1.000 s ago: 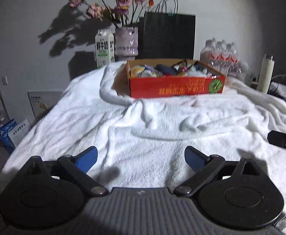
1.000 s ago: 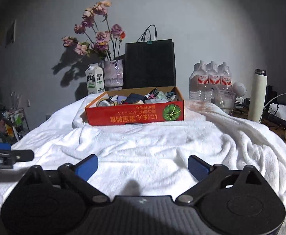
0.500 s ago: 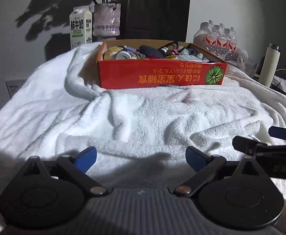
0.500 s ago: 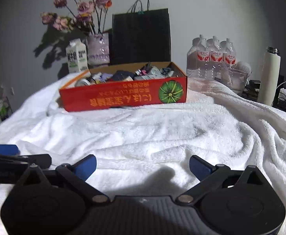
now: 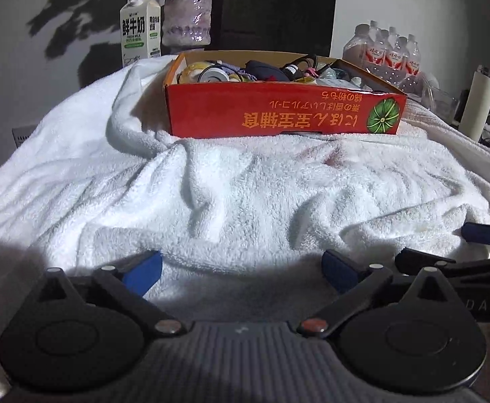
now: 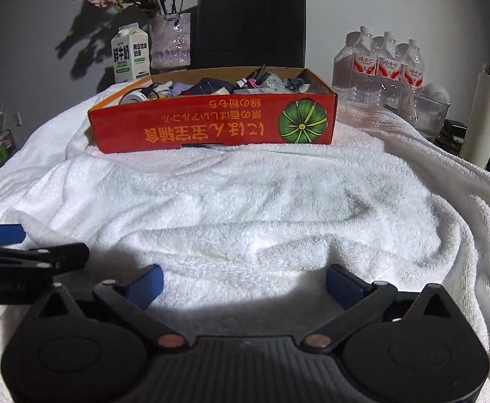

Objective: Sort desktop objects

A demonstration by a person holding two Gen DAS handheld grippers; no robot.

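Observation:
A red cardboard box (image 5: 278,114) with a green pumpkin print sits at the far side of a white towel (image 5: 245,194); it also shows in the right wrist view (image 6: 211,127). It holds several small items: a tape roll (image 5: 213,74), a dark pouch (image 5: 265,69), cables. My left gripper (image 5: 241,268) is open and empty, low over the towel's near part. My right gripper (image 6: 245,282) is open and empty beside it. Each gripper shows at the edge of the other's view.
Behind the box stand a milk carton (image 5: 140,27), a vase of flowers (image 5: 188,16) and a black paper bag (image 5: 278,10). Water bottles (image 6: 382,63), a clear container (image 6: 423,114) and a white flask (image 6: 483,117) stand at the right.
Both grippers have moved forward toward the box and lower over the towel. Both stay open and empty.

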